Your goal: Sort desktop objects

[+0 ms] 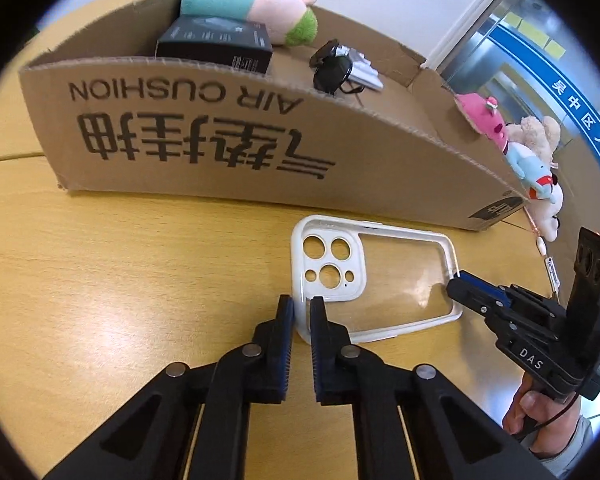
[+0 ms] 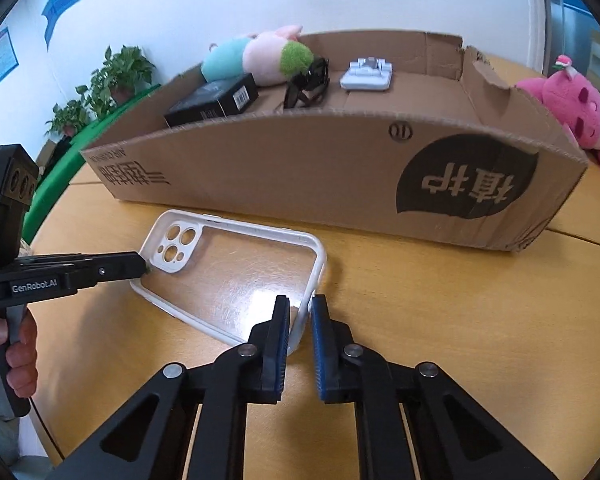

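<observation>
— Since the phone case (image 1: 384,280) lies flat on the wooden table (image 1: 120,280) just in front of the cardboard box (image 1: 220,140), which way does it run?

— Its long axis runs roughly along the box's near wall, camera-cutout end toward the left gripper (image 1: 302,308), plain end toward the right gripper (image 2: 300,308). Each gripper meets one short end.

— How do the jaws stand?

— The left gripper's jaws are nearly together, straddling the white rim at the cutout end, one finger outside and one inside the frame. The right gripper does the same at the opposite short rim. Whether the pads actually press the rim, I cannot tell; a thin gap seems to show on both.

— So which hand is nearer?

— Neither; both are at the case. The box lies straight ahead of both, beyond the case, already holding a plush toy (image 2: 260,56), a black carton (image 2: 212,100), sunglasses (image 2: 306,84) and a small white device (image 2: 366,74).

— The move, then?

— Probably a two-ended lift up over the near wall, keeping the case level.
</observation>
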`<state>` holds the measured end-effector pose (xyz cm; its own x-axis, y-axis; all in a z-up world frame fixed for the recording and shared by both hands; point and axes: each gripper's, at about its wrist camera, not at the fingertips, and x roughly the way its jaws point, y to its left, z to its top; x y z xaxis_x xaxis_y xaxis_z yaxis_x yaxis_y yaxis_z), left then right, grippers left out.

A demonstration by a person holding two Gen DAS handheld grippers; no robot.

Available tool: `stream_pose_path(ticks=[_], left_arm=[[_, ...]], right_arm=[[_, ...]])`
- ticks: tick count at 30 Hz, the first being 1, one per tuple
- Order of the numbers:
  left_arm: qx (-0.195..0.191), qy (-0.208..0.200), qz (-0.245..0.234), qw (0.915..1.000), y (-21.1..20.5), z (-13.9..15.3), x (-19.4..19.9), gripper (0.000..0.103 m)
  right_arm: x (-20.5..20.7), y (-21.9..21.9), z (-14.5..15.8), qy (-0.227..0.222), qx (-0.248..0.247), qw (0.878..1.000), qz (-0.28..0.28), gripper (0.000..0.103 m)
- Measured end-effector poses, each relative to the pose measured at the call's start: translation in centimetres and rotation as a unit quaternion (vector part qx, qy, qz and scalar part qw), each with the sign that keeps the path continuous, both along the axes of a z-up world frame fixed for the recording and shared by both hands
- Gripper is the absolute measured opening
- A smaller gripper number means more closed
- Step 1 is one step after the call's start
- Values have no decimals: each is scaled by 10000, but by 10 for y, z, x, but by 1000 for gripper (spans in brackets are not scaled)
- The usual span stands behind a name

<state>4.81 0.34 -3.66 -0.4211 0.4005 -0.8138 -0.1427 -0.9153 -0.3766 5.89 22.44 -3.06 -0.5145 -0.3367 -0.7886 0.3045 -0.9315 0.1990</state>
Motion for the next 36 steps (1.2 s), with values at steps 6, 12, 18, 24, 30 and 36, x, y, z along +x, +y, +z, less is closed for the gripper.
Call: stream_pose_path(ticks=[6,12,18,24,30,36], left_arm=[[1,688,-27,9976,0,53,15,7],[123,1385,-150,9902,2,115,4,7],[140,1934,-310,9805,15,159,-22,7],[-19,1896,-263,9815,-2,161,-52,7],[-272,1547,81,9876,-38,135,-75,7],[-576,834,240,9946,-64,90,-97,7]], right_arm=[[18,3,48,588,-98,9982,-41,10],[18,8,116,1347,-146,9907,-110,10],[-8,14,158,1649,-87,9860,-232,10],[-51,-5,162,1554,-126,9877,-115,10],[-104,-48,123,974,-292,9945,235,11],[-137,-82,65,112,-389,9980,477,13]])
